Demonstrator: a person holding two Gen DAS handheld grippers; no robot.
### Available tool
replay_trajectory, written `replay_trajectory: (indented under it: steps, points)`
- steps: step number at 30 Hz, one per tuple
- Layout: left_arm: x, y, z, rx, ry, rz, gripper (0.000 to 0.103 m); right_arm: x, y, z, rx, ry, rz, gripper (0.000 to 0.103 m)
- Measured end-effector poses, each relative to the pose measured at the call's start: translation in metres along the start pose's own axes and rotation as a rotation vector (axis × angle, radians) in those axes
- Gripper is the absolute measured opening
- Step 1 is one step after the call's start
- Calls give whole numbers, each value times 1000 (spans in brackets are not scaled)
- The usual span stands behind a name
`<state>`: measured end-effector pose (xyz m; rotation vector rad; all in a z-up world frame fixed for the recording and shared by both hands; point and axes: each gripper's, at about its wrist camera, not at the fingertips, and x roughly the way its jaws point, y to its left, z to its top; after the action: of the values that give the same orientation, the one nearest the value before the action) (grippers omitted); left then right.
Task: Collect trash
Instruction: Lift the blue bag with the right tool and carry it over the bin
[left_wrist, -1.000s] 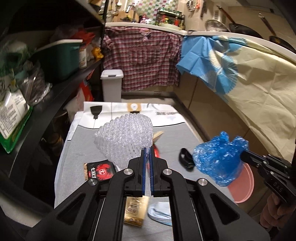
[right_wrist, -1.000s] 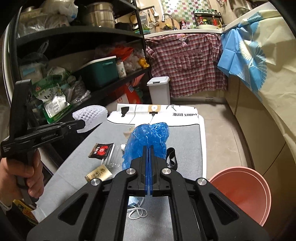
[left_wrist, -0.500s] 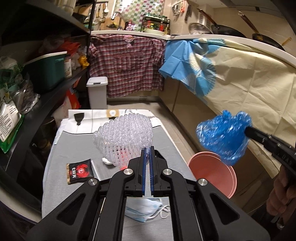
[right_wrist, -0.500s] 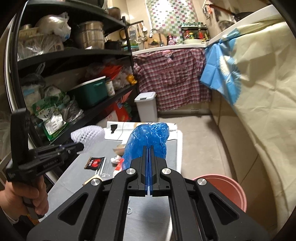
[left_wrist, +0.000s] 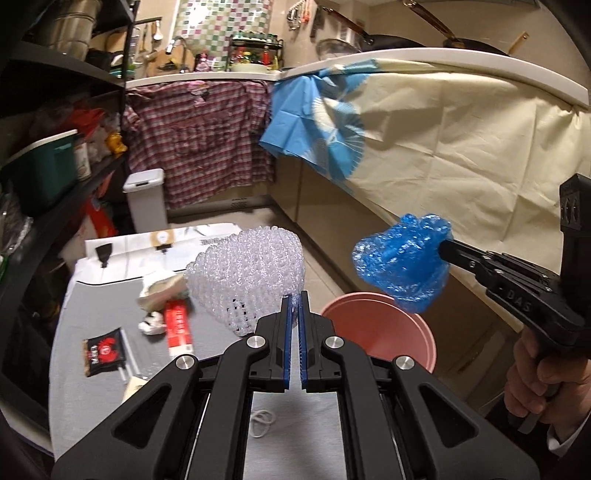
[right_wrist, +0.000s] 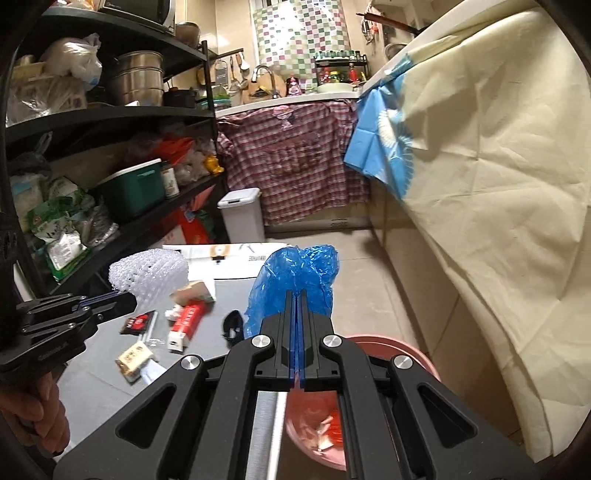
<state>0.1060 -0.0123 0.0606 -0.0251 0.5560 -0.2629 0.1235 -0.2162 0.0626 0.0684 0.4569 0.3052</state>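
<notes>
Left gripper (left_wrist: 294, 295) is pinching our foam net (left_wrist: 247, 275) by its edge; right gripper (right_wrist: 296, 295) is clamping the blue bag (right_wrist: 295, 273) above the pink bucket (right_wrist: 417, 354), probably. Both are handling light, soft, crushable.

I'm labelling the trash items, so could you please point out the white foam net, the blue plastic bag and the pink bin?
white foam net (left_wrist: 251, 273): left wrist view, middle of the mesh.
blue plastic bag (right_wrist: 295, 273): right wrist view, upper crumpled part.
pink bin (left_wrist: 373, 332): left wrist view, inner wall.
</notes>
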Motion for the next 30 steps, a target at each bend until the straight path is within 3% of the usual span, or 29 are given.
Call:
replay_trajectory:
  steps: [30]
  points:
    - [91, -78, -25, 69, 129, -112, 3, 13, -81, -16, 133, 96, -193, 1]
